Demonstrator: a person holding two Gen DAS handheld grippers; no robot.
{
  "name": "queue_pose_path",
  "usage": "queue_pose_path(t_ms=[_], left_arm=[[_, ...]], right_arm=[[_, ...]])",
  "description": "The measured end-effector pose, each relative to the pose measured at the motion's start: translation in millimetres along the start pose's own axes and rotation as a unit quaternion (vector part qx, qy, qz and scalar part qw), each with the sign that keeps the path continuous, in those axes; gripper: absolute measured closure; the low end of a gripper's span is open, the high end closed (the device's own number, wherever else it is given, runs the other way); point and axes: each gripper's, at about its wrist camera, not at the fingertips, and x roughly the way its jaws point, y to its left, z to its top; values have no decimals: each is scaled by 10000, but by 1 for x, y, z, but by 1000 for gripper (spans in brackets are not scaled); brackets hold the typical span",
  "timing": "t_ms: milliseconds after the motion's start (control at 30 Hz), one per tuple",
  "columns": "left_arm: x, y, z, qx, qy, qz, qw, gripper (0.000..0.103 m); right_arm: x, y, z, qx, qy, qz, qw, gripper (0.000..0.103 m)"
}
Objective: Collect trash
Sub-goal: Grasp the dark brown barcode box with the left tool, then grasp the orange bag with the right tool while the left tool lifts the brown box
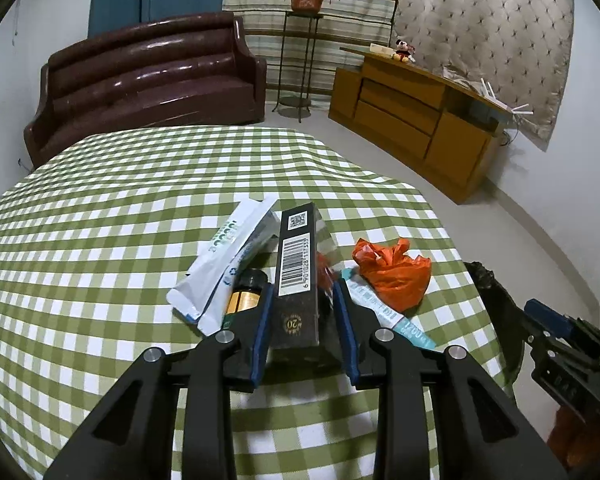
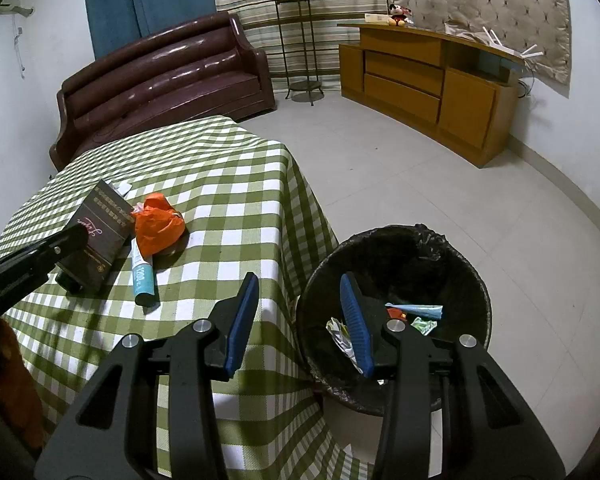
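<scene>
A dark box [image 1: 296,264] with a barcode, tilted up at its far end, is clamped between the blue pads of my left gripper [image 1: 302,286]. The right wrist view shows the same box [image 2: 100,232] with my left gripper [image 2: 60,248] on it. Beside it on the green checked tablecloth [image 1: 140,220] lie a white pouch [image 1: 224,260], a small brown bottle [image 1: 246,292], a crumpled orange bag [image 1: 392,276] and a teal tube [image 1: 384,312]. My right gripper [image 2: 299,280] hangs open and holds nothing, between the table edge and the black-lined bin [image 2: 460,264].
The bin stands on the floor at the table's right corner with several scraps [image 2: 416,312] inside. A brown sofa [image 1: 148,76] sits behind the table, with a plant stand [image 1: 300,60] and a wooden cabinet [image 1: 412,116] at the back right. Pale tiled floor [image 2: 420,168] lies between.
</scene>
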Motion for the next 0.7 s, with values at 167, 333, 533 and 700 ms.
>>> queue_pose_path(t_ms=[167,333,533,700], left_arm=[[9,-6,0,117,79,69,9999,69],[10,-11,-2,238,44,79,9997,80],[-6,-8,-2,326,-182,130,9992,80],[-21,4,-2,199,-229,139,9994,80]], right_arm=[[-1,0,0,18,29,19,10000,62],[-1,0,0,18,30,18,10000,62],[-1,4,2,-57,34,61,10000,62],[-1,18,7,-192,4,158,9997,62]])
